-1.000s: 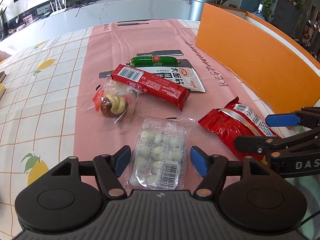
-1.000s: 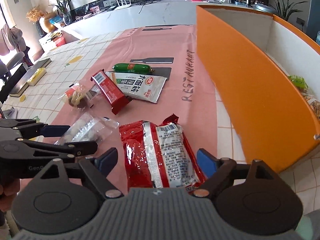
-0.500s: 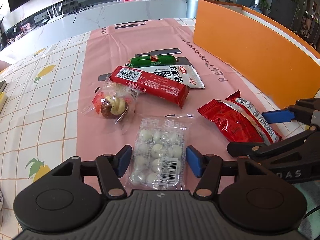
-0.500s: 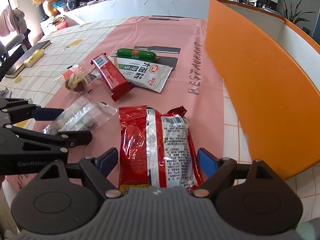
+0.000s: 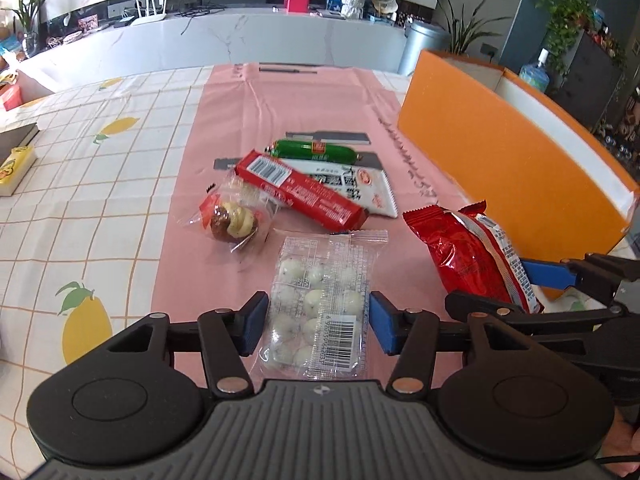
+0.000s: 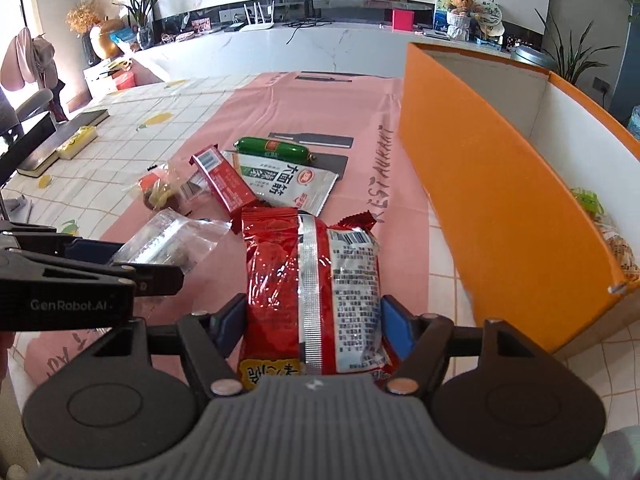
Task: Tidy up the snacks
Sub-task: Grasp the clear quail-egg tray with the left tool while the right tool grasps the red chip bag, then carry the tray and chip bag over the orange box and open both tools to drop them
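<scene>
My left gripper (image 5: 316,326) is shut on a clear pack of white round candies (image 5: 320,304), its blue pads pressing both sides. My right gripper (image 6: 312,330) is shut on a red foil snack bag (image 6: 312,284), which looks raised off the mat; the bag also shows in the left wrist view (image 5: 472,256). On the pink mat (image 5: 280,108) lie a red bar (image 5: 300,190), a white sachet (image 5: 352,186), a green sausage (image 5: 314,150) and a clear bag with a brown and cream pastry (image 5: 234,220). The orange box (image 6: 500,184) stands at the right.
The orange box holds some packets (image 6: 600,220) at its near end. A book and a yellow box (image 5: 14,160) lie at the table's left edge. A white counter (image 5: 240,40) runs behind the table. The checked tablecloth (image 5: 80,208) spreads left of the mat.
Both grippers have closed from open onto their packs. The red bag has lifted and tilted up; both cameras have risen a little.
</scene>
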A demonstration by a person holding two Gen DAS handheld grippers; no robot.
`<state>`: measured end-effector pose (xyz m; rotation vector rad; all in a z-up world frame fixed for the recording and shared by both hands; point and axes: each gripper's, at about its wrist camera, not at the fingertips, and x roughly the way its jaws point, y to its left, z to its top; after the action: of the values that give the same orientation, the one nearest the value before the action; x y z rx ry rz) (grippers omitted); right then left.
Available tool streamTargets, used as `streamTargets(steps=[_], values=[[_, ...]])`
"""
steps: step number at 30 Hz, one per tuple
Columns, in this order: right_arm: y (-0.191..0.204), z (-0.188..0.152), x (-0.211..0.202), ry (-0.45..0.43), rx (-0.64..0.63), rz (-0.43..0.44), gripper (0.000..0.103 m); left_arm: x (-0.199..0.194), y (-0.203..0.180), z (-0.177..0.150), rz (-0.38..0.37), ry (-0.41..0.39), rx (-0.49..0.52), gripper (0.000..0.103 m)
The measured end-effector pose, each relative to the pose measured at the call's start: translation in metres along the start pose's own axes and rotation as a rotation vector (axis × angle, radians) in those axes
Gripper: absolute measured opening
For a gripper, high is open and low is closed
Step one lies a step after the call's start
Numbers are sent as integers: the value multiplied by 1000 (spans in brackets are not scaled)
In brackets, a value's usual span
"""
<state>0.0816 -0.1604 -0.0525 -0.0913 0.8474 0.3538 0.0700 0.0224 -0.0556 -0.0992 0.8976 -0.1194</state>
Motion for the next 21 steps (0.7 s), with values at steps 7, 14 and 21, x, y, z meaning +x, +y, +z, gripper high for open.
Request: streamTargets(steps=[7, 14, 21], values=[[-11, 21, -54, -99, -26, -10, 68, -38, -27, 23, -16, -54, -6, 62], [-41, 51, -108, -177, -102, -67, 68, -65, -72, 58, -73, -116, 48, 62], [-93, 73, -131, -145, -123, -121, 68, -60, -123, 95, -144, -128, 141, 62]])
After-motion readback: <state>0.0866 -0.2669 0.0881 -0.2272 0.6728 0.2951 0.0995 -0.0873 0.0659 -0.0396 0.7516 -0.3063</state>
